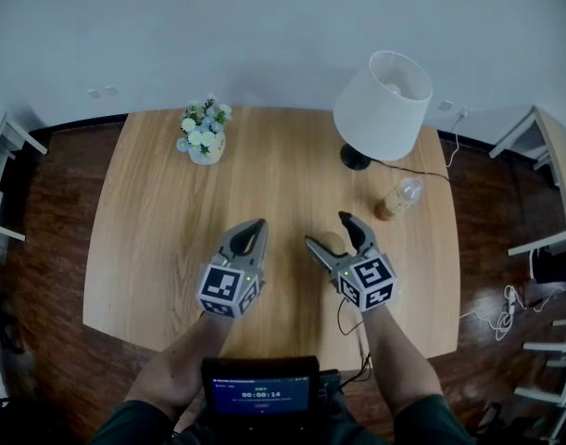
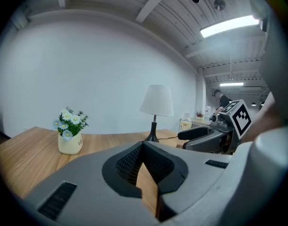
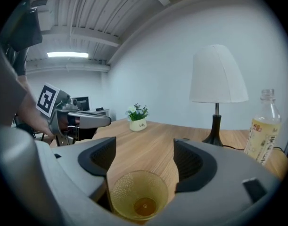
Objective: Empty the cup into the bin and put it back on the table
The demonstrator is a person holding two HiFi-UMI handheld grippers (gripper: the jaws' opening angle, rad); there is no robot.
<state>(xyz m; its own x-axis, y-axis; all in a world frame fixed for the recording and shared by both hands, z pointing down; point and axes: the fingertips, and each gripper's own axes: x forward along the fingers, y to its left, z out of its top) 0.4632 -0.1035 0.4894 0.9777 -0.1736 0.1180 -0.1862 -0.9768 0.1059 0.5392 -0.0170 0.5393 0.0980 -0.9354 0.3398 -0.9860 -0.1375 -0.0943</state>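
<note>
The right tongs [image 1: 327, 231] stand released, their pads spread wide to either side of the cup [image 3: 139, 194]. The cup sits upright on the counter [image 1: 171, 230] between them, deep in the throat and nearer the left-hand pad, and neither pad presses on it yet. I take the step in hand to be the first grasp. To do it well, centre the cup between the pads before closing. Close only until the thin, translucent wall is firmly held, since it looks soft enough to buckle. Keep the rim level on the lift so nothing slops out early. The grip should fall on the upper half of the wall, which leaves the wrist room to roll later for the pour. No bin shows in any view, so it has to be found before the cup is carried off. The left tongs [image 1: 255, 226] are clenched on nothing and hover just beside the right pair, over bare wood. They are best kept clear of the lift. As for what the vessels hold, the cup is yellowish with droplets on its inner wall and a small amber patch at the bottom. That patch is probably a little leftover liquid, though it could be the base itself. The bottle [image 1: 399, 197] near the lamp [image 1: 383, 105] is mostly full of pale amber drink. The vase [image 1: 206, 135] at the far left holds small white and blue flowers.
</note>
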